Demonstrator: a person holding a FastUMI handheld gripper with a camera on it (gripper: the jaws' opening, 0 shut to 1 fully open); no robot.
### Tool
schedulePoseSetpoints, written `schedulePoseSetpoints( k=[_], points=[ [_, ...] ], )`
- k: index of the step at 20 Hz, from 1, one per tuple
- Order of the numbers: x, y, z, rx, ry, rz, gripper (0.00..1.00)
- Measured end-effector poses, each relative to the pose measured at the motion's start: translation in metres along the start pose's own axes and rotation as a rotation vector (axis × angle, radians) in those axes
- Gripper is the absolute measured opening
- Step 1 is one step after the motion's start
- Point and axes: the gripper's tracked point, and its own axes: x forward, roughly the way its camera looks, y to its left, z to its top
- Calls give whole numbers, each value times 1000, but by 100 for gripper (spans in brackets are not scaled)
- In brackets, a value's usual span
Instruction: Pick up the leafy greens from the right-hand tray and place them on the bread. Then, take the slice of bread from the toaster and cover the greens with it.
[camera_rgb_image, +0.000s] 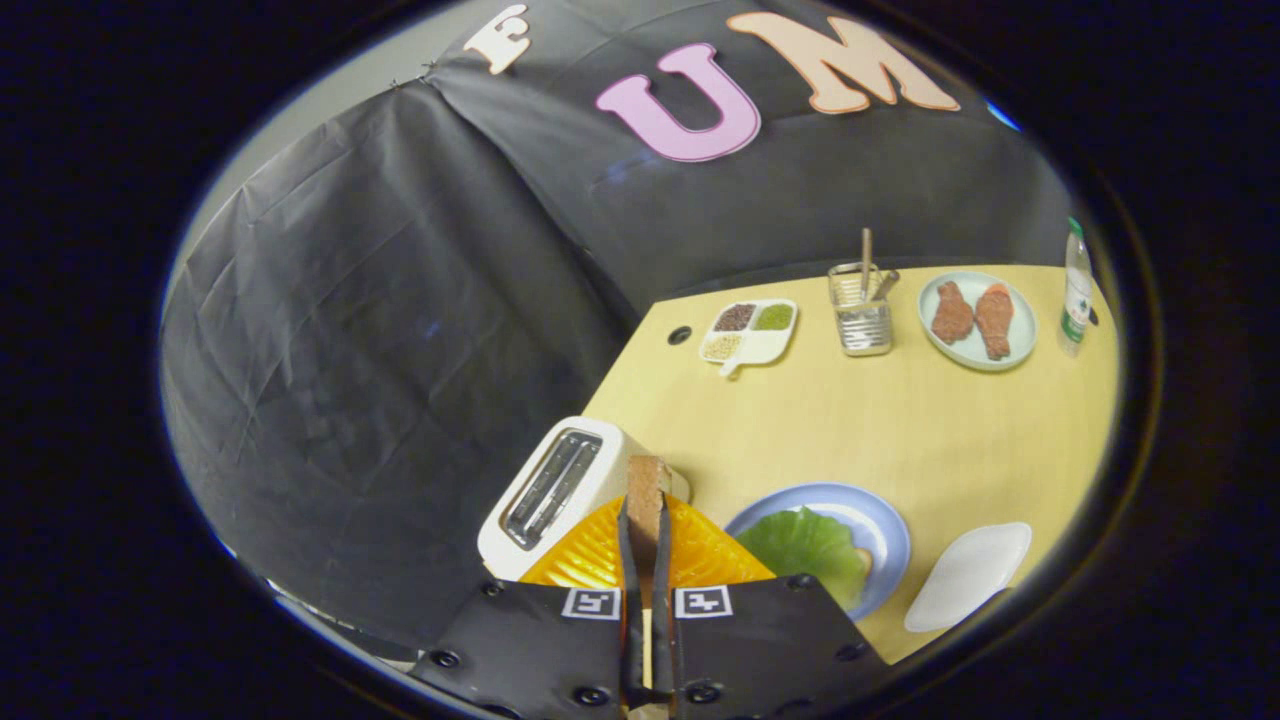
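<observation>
My gripper (645, 520) is shut on a slice of bread (646, 495), held upright on edge between the two fingers, lifted above the table. The white toaster (550, 490) stands just left of the fingers, its slots showing dark and bare. To the right of the fingers lies a blue plate (885, 525) with the leafy greens (808, 545) spread on it; an edge of bread (862, 562) peeks out beneath the greens. A white tray (968, 575) lies right of the plate.
At the back of the yellow table (900, 430) stand a divided dish of grains (750, 332), a glass with sticks (863, 310), a plate with two meat pieces (975, 320) and a bottle (1077, 290). Black cloth walls off the left and back.
</observation>
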Motion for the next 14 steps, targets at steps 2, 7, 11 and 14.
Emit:
schedulePoseSetpoints(
  k=[2, 7, 11, 14],
  points=[
    [0, -12, -7, 14, 1, -3, 6],
    [12, -32, -24, 52, 12, 7, 6],
    [25, -46, -39, 101, 27, 13, 6],
    [30, -64, -50, 119, 34, -10, 6]
  ],
)
